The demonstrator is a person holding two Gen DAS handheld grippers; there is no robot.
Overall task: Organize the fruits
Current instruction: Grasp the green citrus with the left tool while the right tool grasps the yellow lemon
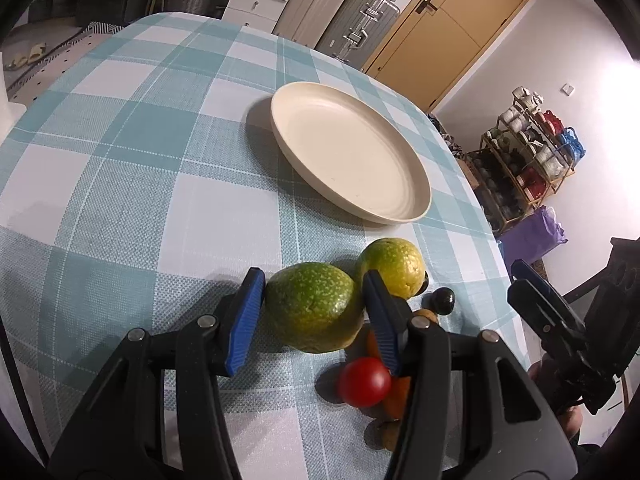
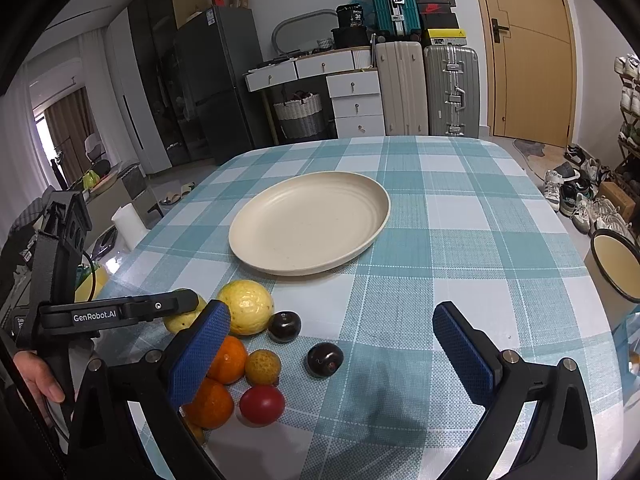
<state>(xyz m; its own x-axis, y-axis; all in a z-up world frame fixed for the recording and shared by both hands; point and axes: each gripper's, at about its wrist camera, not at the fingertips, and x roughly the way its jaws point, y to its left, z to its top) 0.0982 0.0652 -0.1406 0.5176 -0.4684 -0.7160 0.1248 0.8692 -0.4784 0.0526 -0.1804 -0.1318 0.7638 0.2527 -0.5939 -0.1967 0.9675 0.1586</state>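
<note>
Our left tool (image 1: pixel 314 312) and right tool (image 2: pixel 332 344) are alike: black plastic arms, silver round screws, ribbed blue pads (image 1: pixel 245 320). White "GenRobot.AI" lettering marks one arm; bare skin shows on our left hand (image 2: pixel 38 378).

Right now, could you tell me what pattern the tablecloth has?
Teal-and-white checks on the tablecloth, clearest in the right wrist view.

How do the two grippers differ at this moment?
The left gripper has its blue pads on either side of a green-yellow fruit, touching it or nearly so; the right gripper has nothing between its fingers. The left sits low among the fruit pile; the right is spread wide above bare tablecloth. Both point toward the cream plate, which holds nothing.
</note>
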